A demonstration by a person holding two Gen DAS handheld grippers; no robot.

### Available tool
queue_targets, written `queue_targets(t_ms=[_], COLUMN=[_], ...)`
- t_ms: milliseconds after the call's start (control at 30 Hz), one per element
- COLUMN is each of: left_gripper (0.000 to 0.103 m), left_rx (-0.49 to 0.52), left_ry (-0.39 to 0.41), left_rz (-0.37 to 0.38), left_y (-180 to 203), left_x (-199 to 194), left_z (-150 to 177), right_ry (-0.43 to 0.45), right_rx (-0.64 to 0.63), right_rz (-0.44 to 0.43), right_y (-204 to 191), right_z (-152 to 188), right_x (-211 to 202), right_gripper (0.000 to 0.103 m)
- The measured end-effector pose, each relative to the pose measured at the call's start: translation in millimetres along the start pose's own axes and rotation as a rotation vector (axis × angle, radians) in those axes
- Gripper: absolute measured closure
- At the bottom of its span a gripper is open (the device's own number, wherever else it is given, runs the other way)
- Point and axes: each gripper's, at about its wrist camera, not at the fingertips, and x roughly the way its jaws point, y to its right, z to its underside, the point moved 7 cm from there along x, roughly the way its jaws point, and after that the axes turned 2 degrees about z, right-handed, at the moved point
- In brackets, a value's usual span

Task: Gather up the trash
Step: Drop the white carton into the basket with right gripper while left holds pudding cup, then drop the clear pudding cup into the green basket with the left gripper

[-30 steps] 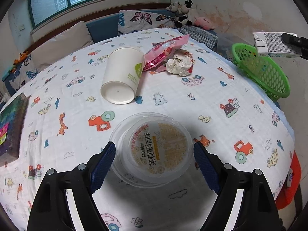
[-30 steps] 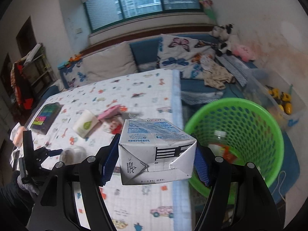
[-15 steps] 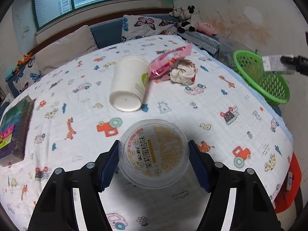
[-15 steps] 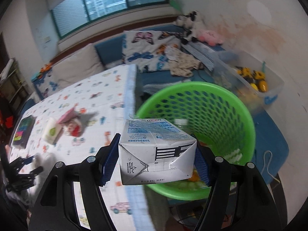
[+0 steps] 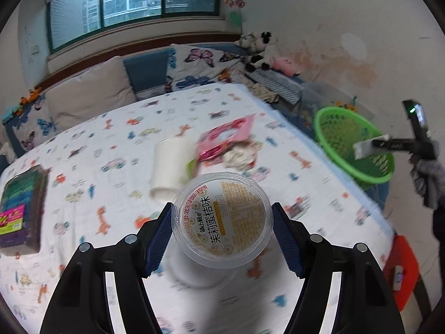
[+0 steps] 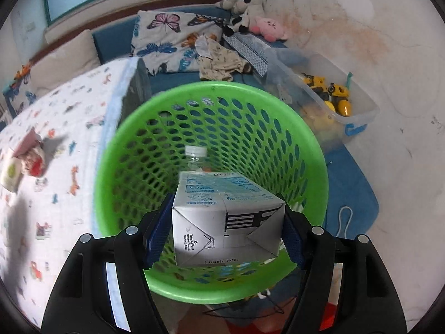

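My left gripper [image 5: 222,238] is pinching a clear plastic cup [image 5: 221,217] by its sides, blue pads pressed against the rim on both flanks, label facing me; the cup is lifted clear of the table [image 5: 319,194], with its shadow on the cloth just below. Beyond the fingertips a white paper cup [image 5: 172,168] lies on its side, and just past it to the right I see a pink wrapper [image 5: 226,136] resting against a crumpled wad of paper [image 5: 240,156]. Far off to the left of the gripper sits a dark book [image 5: 20,208] near the table edge. My right gripper [image 6: 227,236] is clamped on a milk carton [image 6: 226,222], held level with its folded end toward me, pads flat on both sides. The carton hangs directly over the mouth of the green basket [image 6: 133,128], which stands beside the table edge. Inside the basket, just ahead of the carton, I can make out a clear bottle [image 6: 196,156] with a white cap. From the left view, the right gripper reaches out level over the basket rim, gripped by a gloved hand [image 5: 427,178].
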Motion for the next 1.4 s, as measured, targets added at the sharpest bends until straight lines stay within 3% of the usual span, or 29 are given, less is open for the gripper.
queue_targets(t_ms=[133,400,867,1167,1400], left_gripper=[0.036,0.036,0.036,0.036,0.022], left_rx=[0.044,0.114,0.216,0.210,0.159], left_ry=[0.013,0.019,-0.040,-0.100,-0.126], left_rz=[0.036,0.128,0.260,0.292,0.362], left_y=[30,96,225,267,281], left_x=[5,29,101,147,163], left_z=[-17,-56,-97,-103,-103], right_ry=[0.023,0.086,0.176,0.180,0.178], right_rx=[0.031,0.076,0.146,0.186,0.217], right_rz=[-0.017,-0.066,-0.143,-0.164,-0.179], right_y=[6,21,43,52,59], right_z=[0,3,23,37,47], right_x=[-4,-32,-72,-76,-76], right_gripper=[0.026,0.026,0.024,0.024,0.024])
